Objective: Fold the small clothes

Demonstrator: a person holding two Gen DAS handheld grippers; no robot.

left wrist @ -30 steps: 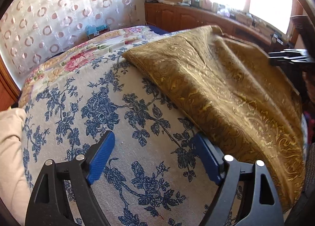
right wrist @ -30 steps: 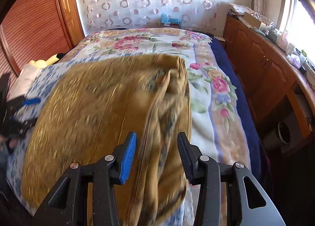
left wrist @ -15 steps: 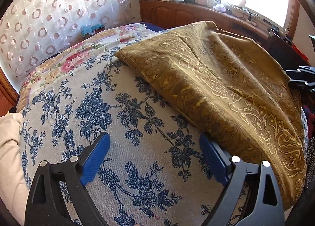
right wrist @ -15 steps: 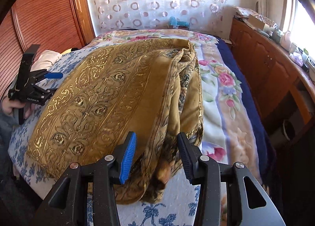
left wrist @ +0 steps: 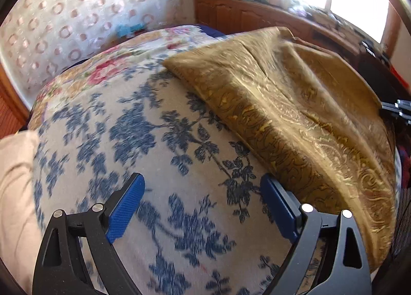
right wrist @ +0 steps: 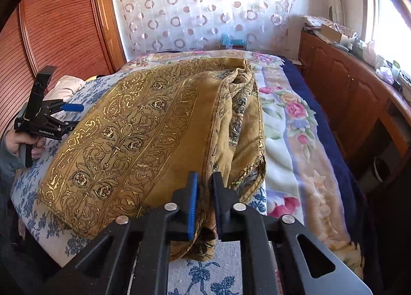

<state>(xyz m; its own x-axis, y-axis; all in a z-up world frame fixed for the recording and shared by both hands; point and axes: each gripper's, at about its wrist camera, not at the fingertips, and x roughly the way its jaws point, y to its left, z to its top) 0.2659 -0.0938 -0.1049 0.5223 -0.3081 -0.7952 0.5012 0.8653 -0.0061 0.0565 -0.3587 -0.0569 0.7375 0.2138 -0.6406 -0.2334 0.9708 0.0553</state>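
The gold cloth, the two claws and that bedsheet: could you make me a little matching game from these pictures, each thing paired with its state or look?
Things:
1. left claw
2. right claw
3. gold cloth
4. bedsheet

Descriptions:
A. pale with blue flowers
B. pinched on a cloth edge
C. wide open, holding nothing
D. folded, with a scrolling leaf-and-flower print

Pairs: 1-C, 2-B, 3-D, 4-A
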